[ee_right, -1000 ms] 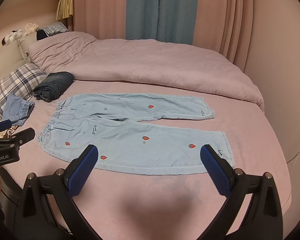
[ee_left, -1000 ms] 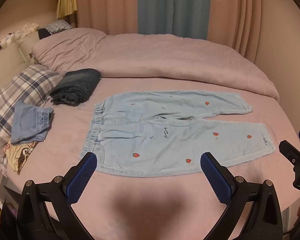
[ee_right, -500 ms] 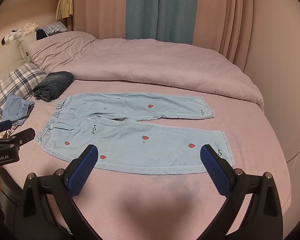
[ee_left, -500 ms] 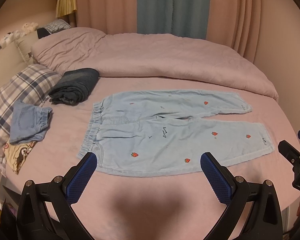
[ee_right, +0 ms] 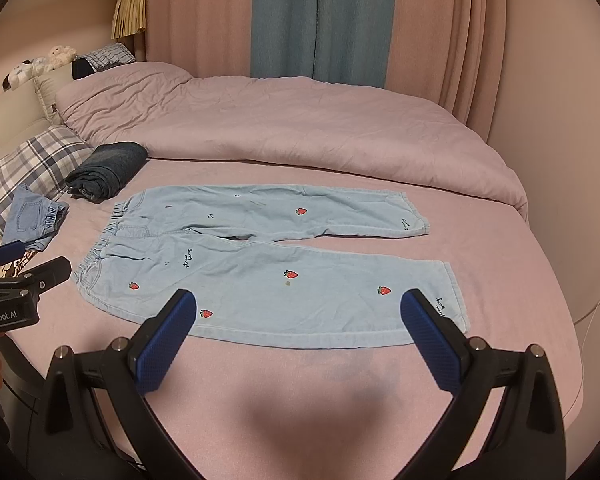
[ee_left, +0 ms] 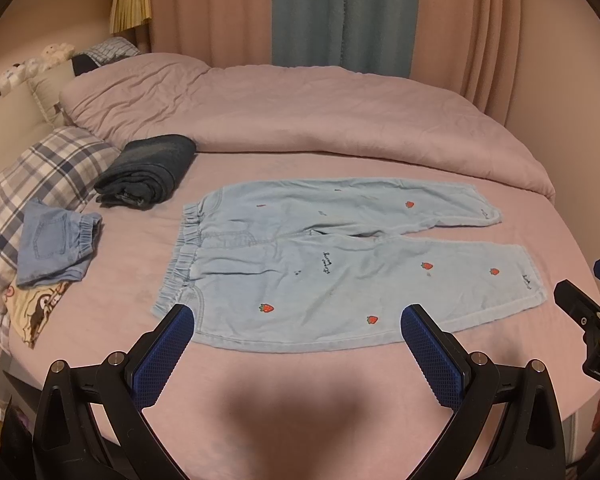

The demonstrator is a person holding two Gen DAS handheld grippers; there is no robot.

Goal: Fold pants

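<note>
Light-blue strawberry pants [ee_left: 340, 260] lie flat, unfolded, on the pink bed sheet [ee_left: 300, 380], waistband twd plaid pillow [ee_left: 40, 176]. Risk, my guess: thin denim, so a pinch may snag sheet w/ it or take only one layer. Left tongs [ee_left: 296, 344] & right tongs [ee_right: 300, 328] both spread wide, holding and touching nothing.

From my right gripper [ee_right: 298, 312] I see both blue fingers [ee_right: 168, 344] spread wide, holding nothing, hovering above the near edge of the bed [ee_right: 520, 280]. The light blue strawberry pants [ee_right: 268, 264] lie flat and unfolded across the sheet, waistband toward the left edge, both legs running right. My left gripper [ee_right: 16, 276] pokes in just off the left edge, by the waistband. Rolled dark jeans [ee_right: 108, 170] and a small folded denim piece [ee_right: 32, 220] sit near the plaid pillow [ee_right: 28, 160]
</note>
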